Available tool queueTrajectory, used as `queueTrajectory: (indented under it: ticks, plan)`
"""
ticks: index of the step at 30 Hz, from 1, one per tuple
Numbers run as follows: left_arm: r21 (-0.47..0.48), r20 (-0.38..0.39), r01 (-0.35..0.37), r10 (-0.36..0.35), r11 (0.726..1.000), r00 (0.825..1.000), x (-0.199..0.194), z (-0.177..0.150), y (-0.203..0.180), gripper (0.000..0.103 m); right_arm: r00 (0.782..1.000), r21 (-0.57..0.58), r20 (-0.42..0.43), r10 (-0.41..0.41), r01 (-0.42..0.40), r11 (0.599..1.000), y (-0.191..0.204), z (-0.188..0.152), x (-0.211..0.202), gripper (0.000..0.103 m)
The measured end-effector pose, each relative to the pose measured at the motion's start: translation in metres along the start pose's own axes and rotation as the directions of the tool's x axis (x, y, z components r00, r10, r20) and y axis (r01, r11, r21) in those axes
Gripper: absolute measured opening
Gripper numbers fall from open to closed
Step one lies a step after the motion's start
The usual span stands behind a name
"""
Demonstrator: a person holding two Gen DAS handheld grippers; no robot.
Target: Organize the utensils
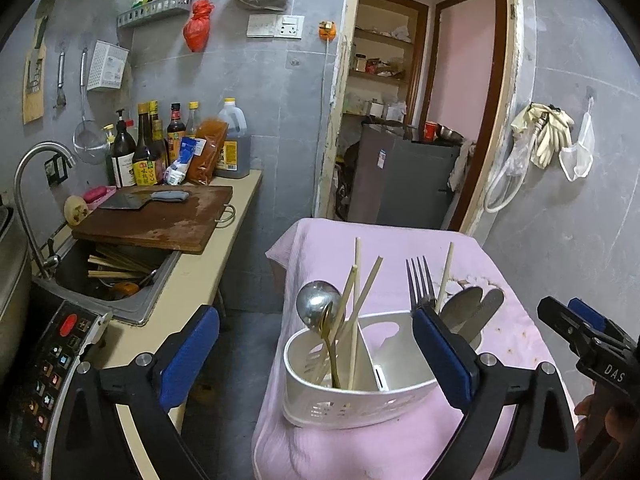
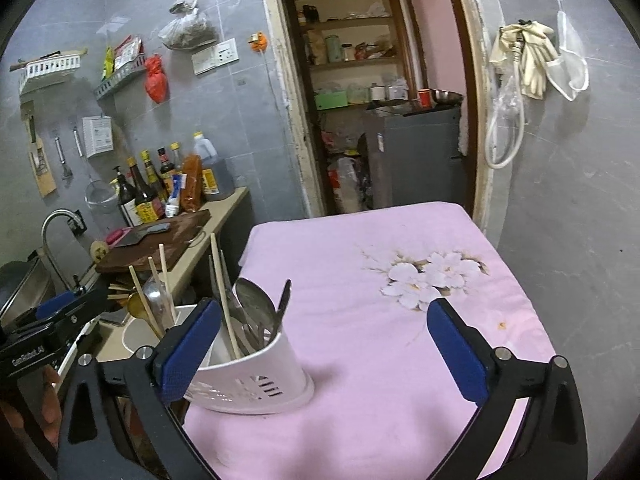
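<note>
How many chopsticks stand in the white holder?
4: three in the holder's left compartment, one in the right beside the fork. Others may be hidden.

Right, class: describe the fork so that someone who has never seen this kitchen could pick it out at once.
Find the pink cloth covering the table by the doorway; on it stands a white utensil holder split into compartments. The fork stands upright in the right-hand compartment, tines up, beside a flat spoon and a knife. It is the only utensil with prongs.

Home kitchen: sink (image 1: 120, 280) with tap (image 1: 38, 168), cutting board (image 1: 160, 216), sauce bottles (image 1: 148, 148) on counter (image 1: 208, 256)
</note>
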State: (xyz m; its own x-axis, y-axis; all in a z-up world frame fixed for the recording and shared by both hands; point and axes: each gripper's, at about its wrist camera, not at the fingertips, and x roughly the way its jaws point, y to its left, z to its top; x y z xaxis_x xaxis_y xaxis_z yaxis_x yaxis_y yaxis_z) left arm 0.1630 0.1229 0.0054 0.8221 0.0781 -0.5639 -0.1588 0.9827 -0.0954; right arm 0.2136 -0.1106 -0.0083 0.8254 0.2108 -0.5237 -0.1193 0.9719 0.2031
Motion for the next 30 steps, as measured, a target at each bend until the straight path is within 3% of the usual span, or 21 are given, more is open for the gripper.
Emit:
queueTrajectory:
  ticks: [14, 24, 30]
  plan:
    - [0.032, -0.028, 0.065, -0.064, 0.997, 0.998, 0.001, -0.013, -0.006, 0.099, 0.996, 0.002, 0.012, -0.086, 0.086, 0.996, -0.012, -0.014, -0.027, 0.101]
    - [0.069, -0.039, 0.087, -0.084, 0.994, 0.996, -0.014, -0.031, -0.032, 0.099, 0.995, 0.008, 0.027, -0.095, 0.095, 0.995, -0.040, -0.019, -0.045, 0.101]
    - [0.061, -0.013, 0.081, -0.081, 0.995, 0.997, -0.030, -0.037, -0.052, 0.099, 0.994, -0.042, 0.078, -0.074, 0.077, 0.996, -0.051, -0.027, -0.073, 0.101]
